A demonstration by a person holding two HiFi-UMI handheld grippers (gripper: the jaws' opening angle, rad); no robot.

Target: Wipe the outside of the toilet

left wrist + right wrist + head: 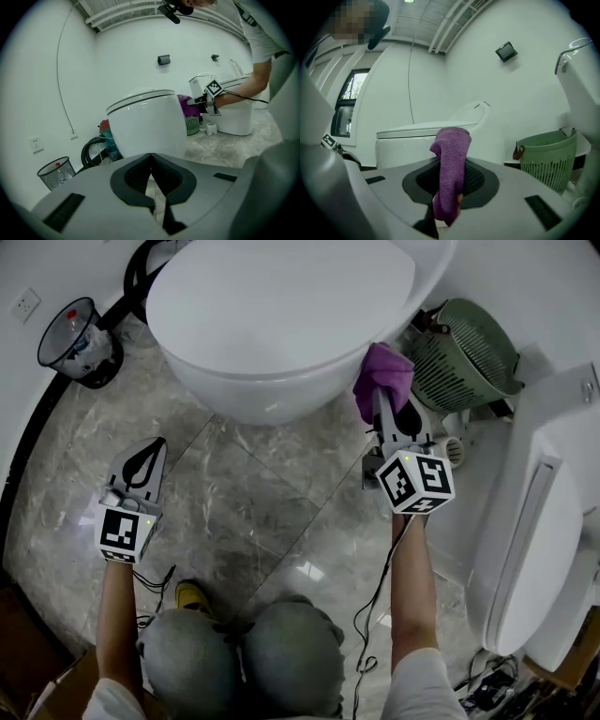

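**Right gripper** (449, 186): jaws clamped on a purple cloth (452, 154). The cloth stands up out of the jaws with its top folded over. In the head view, the right gripper (382, 405) holds the cloth (383, 377) at the right flank of the toilet (281, 324), below the closed lid. Contact appears likely but cannot be confirmed.

**Left gripper** (151, 157): jaws pressed together, nothing between them. In the head view it (156, 444) hangs over the marble floor (253, 512), well apart from the bowl.

**Hidden or unclear:**
- The cloth covers the right jaw tips in both views.
- The rear of the toilet is cut off at the head view's top edge.

**Differences between views:**
- The left gripper view shows the toilet (145, 122) from the side, with the cloth (186, 104) at its far edge.
- The right gripper view shows a green basket (546, 154) beside the toilet (417, 143).
- The head view shows a wire bin (80, 331) at the wall.
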